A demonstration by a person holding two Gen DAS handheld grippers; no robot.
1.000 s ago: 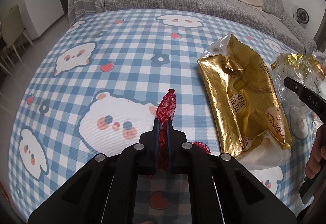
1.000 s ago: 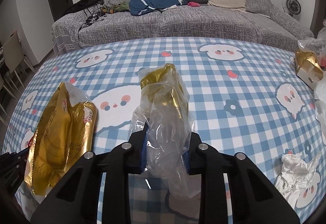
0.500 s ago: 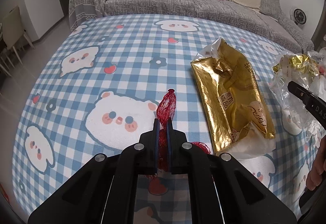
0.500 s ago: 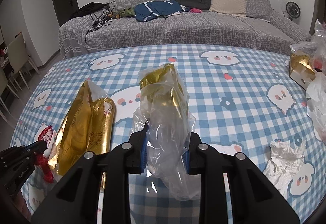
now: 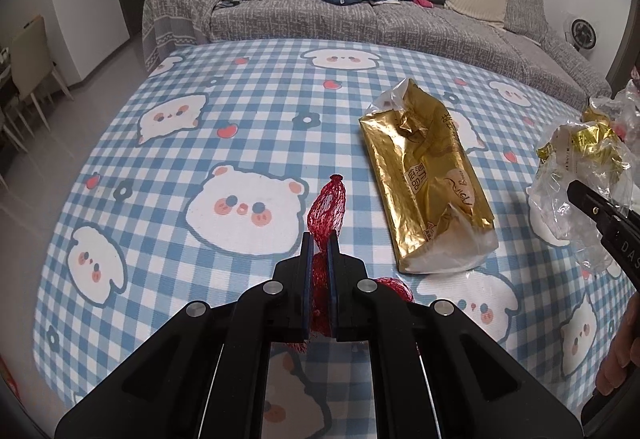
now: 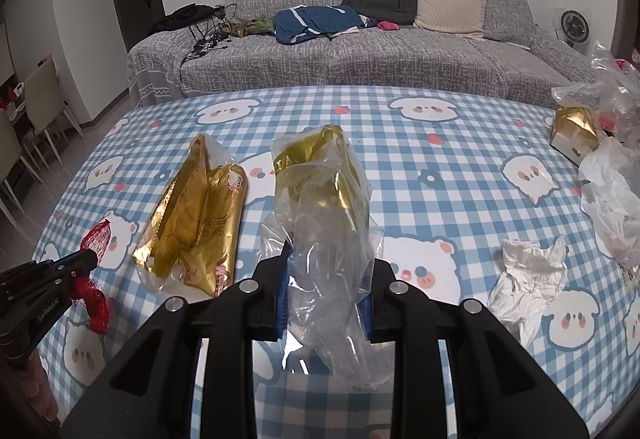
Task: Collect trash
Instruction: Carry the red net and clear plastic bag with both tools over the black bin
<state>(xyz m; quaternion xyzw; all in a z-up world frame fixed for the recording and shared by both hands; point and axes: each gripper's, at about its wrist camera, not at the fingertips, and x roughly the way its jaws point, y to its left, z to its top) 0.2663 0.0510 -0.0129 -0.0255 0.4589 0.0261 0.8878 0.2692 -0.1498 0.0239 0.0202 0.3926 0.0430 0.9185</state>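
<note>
Mid-collection above the checked surface point(image 5: 248, 111): left gripper point(image 5: 319, 239) fingers clamped on red net point(image 5: 328, 205), right gripper point(image 6: 325, 275) fingers clamped on clear wrapper point(image 6: 332, 239); gold bag point(image 6: 192, 223) lying ahead-left, next needing a drop-off, none in view

Even, fairly dim indoor light fell from above. Glare glinted on the crinkled gold foil bag point(image 5: 424, 179) and the clear plastic wrapper point(image 6: 332, 251). Fisheye distortion bowed the blue checked tablecloth point(image 5: 248, 107); corners vignetted black.
</note>
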